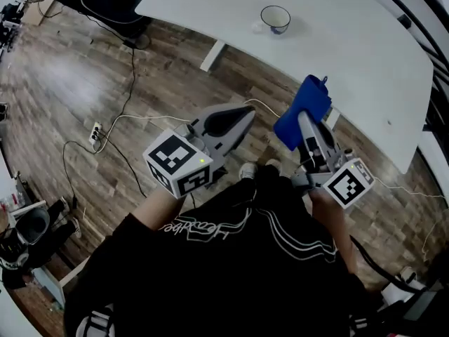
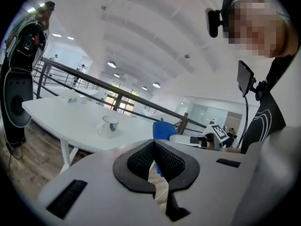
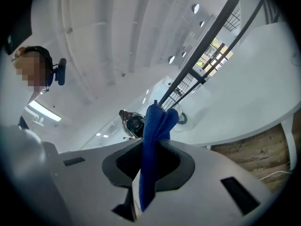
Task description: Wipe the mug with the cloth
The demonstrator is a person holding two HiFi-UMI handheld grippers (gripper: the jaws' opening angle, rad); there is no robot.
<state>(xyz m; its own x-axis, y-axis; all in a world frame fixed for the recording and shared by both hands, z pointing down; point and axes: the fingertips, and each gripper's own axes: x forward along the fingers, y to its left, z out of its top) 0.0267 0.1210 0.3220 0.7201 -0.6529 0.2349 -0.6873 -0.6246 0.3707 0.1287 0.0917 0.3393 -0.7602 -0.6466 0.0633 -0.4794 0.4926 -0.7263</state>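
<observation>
Ahead, mug [image 1: 275,18] on white table [image 1: 337,62], cables [image 1: 131,76] across wooden floor [image 1: 63,76]

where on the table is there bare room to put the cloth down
Nearly all of the table is bare: the stretch right of the mug out to the table's right edge, and the strip between the mug and the near edge, ahead of the blue cloth in the right tongs. Only the spot round the mug is taken.
</observation>
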